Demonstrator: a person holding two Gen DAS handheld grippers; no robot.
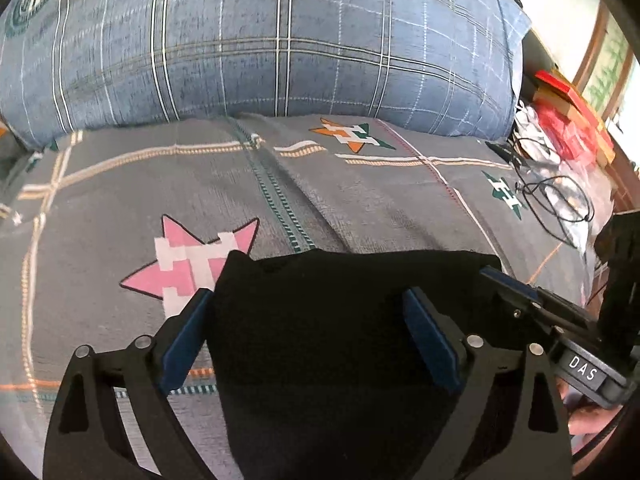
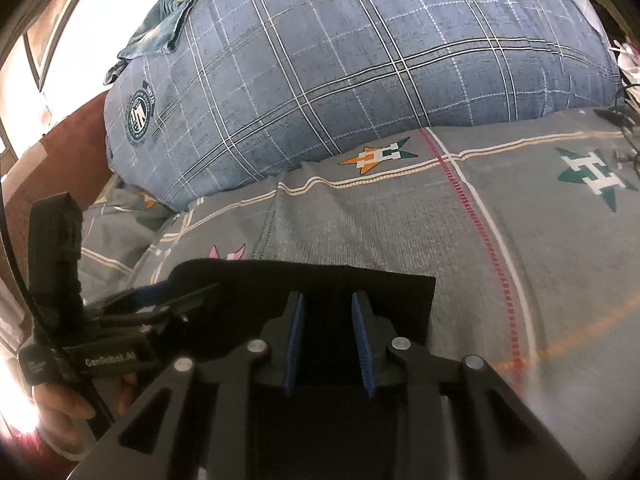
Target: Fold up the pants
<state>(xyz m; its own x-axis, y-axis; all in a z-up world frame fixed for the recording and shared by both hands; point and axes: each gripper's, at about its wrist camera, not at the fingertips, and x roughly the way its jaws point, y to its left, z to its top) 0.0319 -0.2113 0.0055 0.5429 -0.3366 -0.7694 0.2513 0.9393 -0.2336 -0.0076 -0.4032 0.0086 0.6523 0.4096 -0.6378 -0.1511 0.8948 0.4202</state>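
Note:
Black pants [image 1: 320,360] lie folded flat on the grey star-patterned bedsheet [image 1: 360,200], their far edge straight across. My left gripper [image 1: 308,296] is open wide above them, its blue pads [image 1: 188,340] straddling the left part of the cloth without pressing it. In the right wrist view the pants [image 2: 392,300] end in a square corner just past my right gripper [image 2: 328,298]. That gripper's jaws stand a narrow gap apart over the cloth, which looks flat and unpinched. Each gripper shows in the other's view: the right gripper [image 1: 508,280] at the pants' right corner, the left gripper [image 2: 180,296] at the left.
A big blue plaid pillow [image 1: 280,40] [image 2: 360,60] fills the far side of the bed. Black cables [image 1: 556,204] and red boxes [image 1: 568,120] lie at the right edge. A person's hand [image 2: 60,404] holds the left gripper's handle. Bare sheet lies between pants and pillow.

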